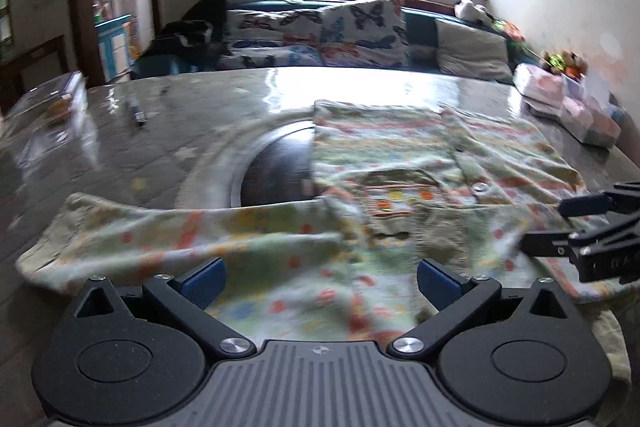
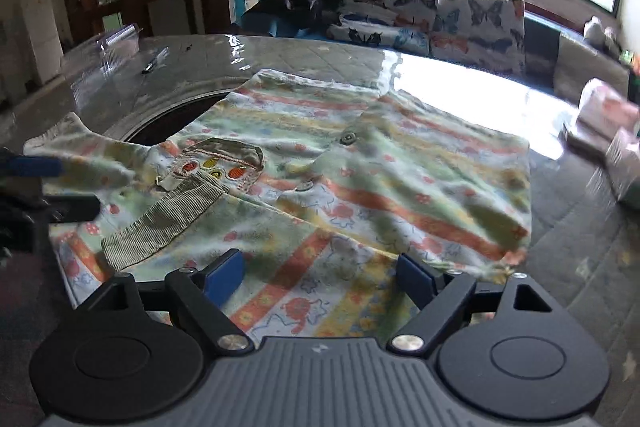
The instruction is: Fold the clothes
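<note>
Two grippers hang over a patterned shirt [image 2: 360,179] that lies spread on the table [image 2: 568,267], partly covering a round dark opening [image 1: 276,171] in its top; the left gripper [image 1: 320,283] and the right gripper [image 2: 320,279] both stand with jaws released wide and nothing between the pads. The likely fault is a grasp that pinches only the top layer, or both layers unevenly, giving a skewed fold. A sleeve [image 1: 120,231] left trailing near the table edge could slide off and drag the shirt

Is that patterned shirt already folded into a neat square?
No, the shirt lies spread open on the table, one sleeve stretched out sideways.
</note>
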A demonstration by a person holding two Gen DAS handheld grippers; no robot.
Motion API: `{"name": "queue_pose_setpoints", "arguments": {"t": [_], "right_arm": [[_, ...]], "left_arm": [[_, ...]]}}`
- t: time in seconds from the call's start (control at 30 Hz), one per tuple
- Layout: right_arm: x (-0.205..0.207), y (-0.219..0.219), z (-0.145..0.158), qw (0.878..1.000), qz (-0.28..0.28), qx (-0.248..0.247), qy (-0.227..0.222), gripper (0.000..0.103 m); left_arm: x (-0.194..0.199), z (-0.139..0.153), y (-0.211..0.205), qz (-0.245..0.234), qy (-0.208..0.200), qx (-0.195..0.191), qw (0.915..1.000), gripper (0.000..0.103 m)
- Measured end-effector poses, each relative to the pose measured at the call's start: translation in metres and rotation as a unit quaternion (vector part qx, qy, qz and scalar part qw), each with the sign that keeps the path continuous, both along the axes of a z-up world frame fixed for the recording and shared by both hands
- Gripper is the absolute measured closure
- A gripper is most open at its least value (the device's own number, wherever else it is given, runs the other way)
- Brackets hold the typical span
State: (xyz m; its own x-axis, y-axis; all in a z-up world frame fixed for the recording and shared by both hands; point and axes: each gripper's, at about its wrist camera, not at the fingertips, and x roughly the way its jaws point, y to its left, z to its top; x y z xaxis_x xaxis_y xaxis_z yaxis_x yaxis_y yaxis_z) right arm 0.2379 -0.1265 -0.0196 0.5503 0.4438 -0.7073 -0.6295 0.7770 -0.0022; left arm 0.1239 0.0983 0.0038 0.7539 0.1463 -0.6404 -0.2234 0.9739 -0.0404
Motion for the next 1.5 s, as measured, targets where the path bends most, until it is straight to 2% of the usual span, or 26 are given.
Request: {"name": "queue_pose_setpoints", "arguments": {"t": [0.17, 0.3, 0.47, 0.6, 0.67, 0.83, 0.9, 1.0, 1.07, 1.17, 1.23, 1.33, 1.5], "right_arm": [[-0.010, -0.001, 0.009, 1.000, 0.001, 0.018, -0.006, 0.015], [-0.017, 0.005, 0.002, 1.000, 0.015, 0.006, 0.002, 0.015], [-0.018, 0.005, 0.002, 1.000, 0.009, 0.010, 0.006, 0.015], [-0.020, 0.005, 0.001, 1.000, 0.009, 0.008, 0.006, 0.015], [-0.020, 0.005, 0.001, 1.000, 0.007, 0.009, 0.007, 0.015], [-0.020, 0.005, 0.002, 1.000, 0.006, 0.008, 0.007, 0.015], [-0.020, 0.005, 0.002, 1.000, 0.005, 0.009, 0.008, 0.015], [-0.020, 0.005, 0.001, 1.000, 0.003, 0.010, 0.009, 0.015], [-0.020, 0.005, 0.001, 1.000, 0.002, 0.011, 0.010, 0.015], [-0.021, 0.004, 0.001, 1.000, 0.001, 0.011, 0.009, 0.015], [-0.021, 0.004, 0.002, 1.000, 0.000, 0.011, 0.008, 0.015], [-0.022, 0.002, 0.003, 1.000, -0.002, 0.013, 0.005, 0.015], [-0.025, -0.003, 0.007, 1.000, -0.005, 0.021, 0.000, 0.015]], "left_arm": [[-0.023, 0.003, 0.029, 0.049, -0.009, -0.007, 0.9987, 0.000], [-0.040, 0.004, 0.060, 0.102, -0.017, -0.009, 0.9946, 0.000], [-0.059, 0.011, 0.104, 0.179, -0.034, -0.021, 0.9830, 0.000], [-0.063, 0.015, 0.135, 0.221, -0.042, -0.027, 0.9741, 0.001], [-0.063, 0.014, 0.149, 0.232, -0.041, -0.038, 0.9711, 0.006], [-0.058, 0.008, 0.170, 0.241, -0.034, -0.073, 0.9672, 0.027], [-0.056, 0.005, 0.175, 0.242, -0.033, -0.083, 0.9661, 0.028], [-0.054, 0.001, 0.178, 0.242, -0.032, -0.092, 0.9653, 0.042], [-0.054, -0.001, 0.179, 0.241, -0.033, -0.096, 0.9651, 0.045], [-0.054, -0.001, 0.179, 0.242, -0.035, -0.091, 0.9653, 0.058], [-0.054, -0.002, 0.182, 0.238, -0.039, -0.096, 0.9658, 0.083], [-0.055, 0.001, 0.182, 0.228, -0.052, -0.106, 0.9664, 0.091], [-0.055, 0.024, 0.165, 0.192, -0.090, -0.101, 0.9721, 0.093]]}}
